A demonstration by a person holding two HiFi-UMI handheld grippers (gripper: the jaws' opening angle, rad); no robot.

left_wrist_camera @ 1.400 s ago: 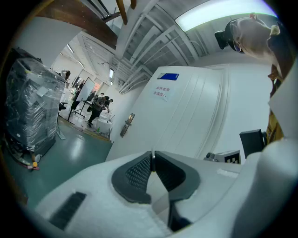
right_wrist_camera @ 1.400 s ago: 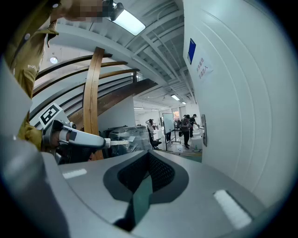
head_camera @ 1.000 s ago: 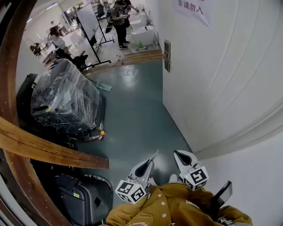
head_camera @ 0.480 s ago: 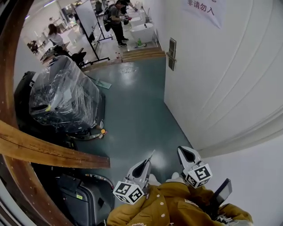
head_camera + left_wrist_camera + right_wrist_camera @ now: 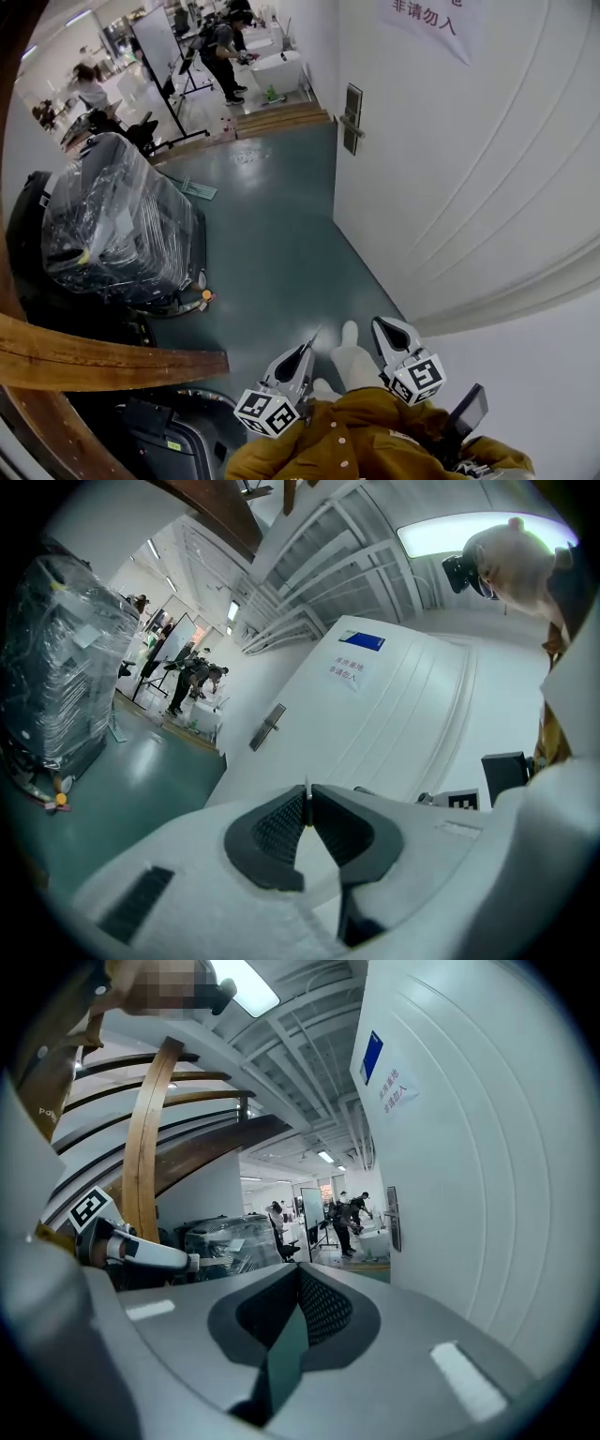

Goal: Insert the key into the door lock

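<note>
Left gripper (image 5: 303, 351): fingers pressed together on the key (image 5: 307, 797); the thin blade pokes out past the tips.
Right gripper (image 5: 382, 328): fingers closed on each other, with nothing between them.
Key's place: low in the head view, in front of the person's mustard sleeves (image 5: 347, 436) and well apart from the lock.
Door lock (image 5: 352, 117): a dark upright plate with a handle near the far edge of the white door (image 5: 469, 187).
Containers: a dark case (image 5: 164, 431) at the lower left, its inside not visible. A big dark machine (image 5: 112, 225) is sealed under clear film.
Edges: the door runs along the right side. The machine and a wooden beam (image 5: 112, 352) line the left.
Open room: a bare strip of green floor (image 5: 272, 244) leads between them towards the lock.
Counts: two grippers, one key, one lock plate, one sign (image 5: 427, 19) on the door. Two people (image 5: 220, 47) are visible in the far room.
</note>
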